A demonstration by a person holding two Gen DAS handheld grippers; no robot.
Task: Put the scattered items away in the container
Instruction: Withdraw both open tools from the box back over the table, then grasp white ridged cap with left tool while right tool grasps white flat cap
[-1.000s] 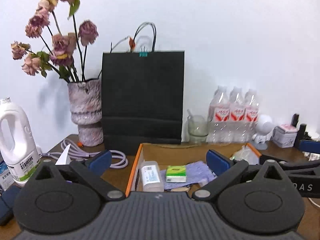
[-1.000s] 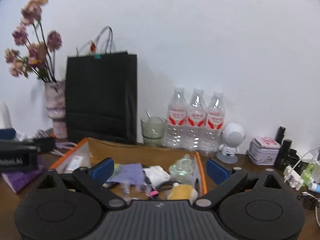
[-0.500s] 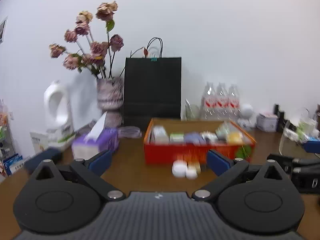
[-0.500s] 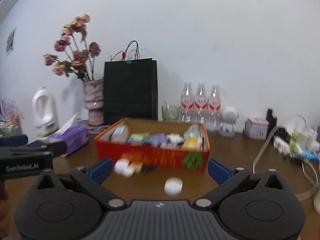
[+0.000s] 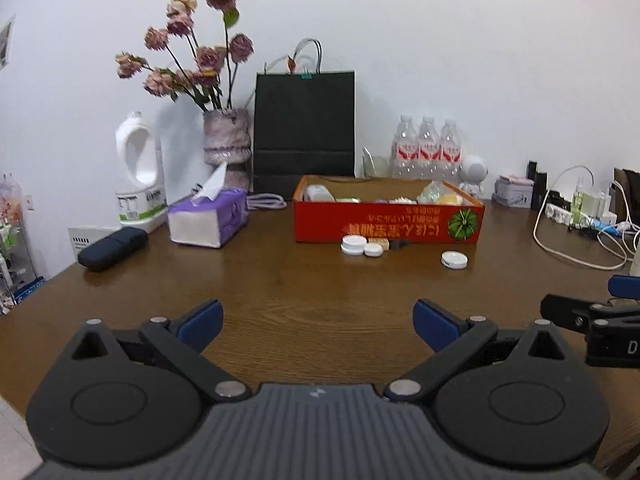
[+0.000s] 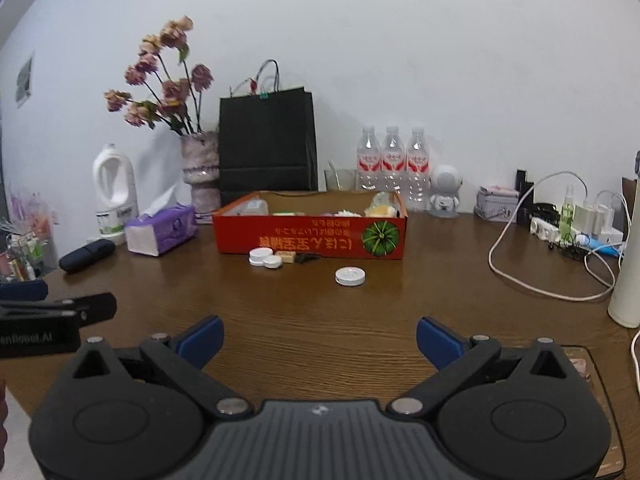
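Observation:
An orange cardboard box (image 5: 387, 225) (image 6: 310, 236) holding several small items stands mid-table. Against its front wall lie two white round lids (image 5: 353, 244) (image 6: 260, 256), a small tan block (image 5: 379, 243) (image 6: 287, 256) and a dark clip (image 6: 306, 257). Another white round lid (image 5: 454, 259) (image 6: 350, 276) lies alone further right. My left gripper (image 5: 318, 322) is open and empty, well back from the box. My right gripper (image 6: 320, 338) is open and empty too, near the front edge. Each gripper shows at the side of the other's view.
A purple tissue box (image 5: 208, 218), dark case (image 5: 113, 247), white jug (image 5: 140, 172) and flower vase (image 5: 227, 142) stand at left. Black paper bag (image 5: 305, 124), water bottles (image 5: 427, 148) and a white robot figure (image 5: 473, 174) line the wall. Cables and a power strip (image 6: 560, 228) lie at right.
Both grippers have pulled back from over the box toward the table's front edge. The box now appears whole and far off, with the loose lids in front of it.

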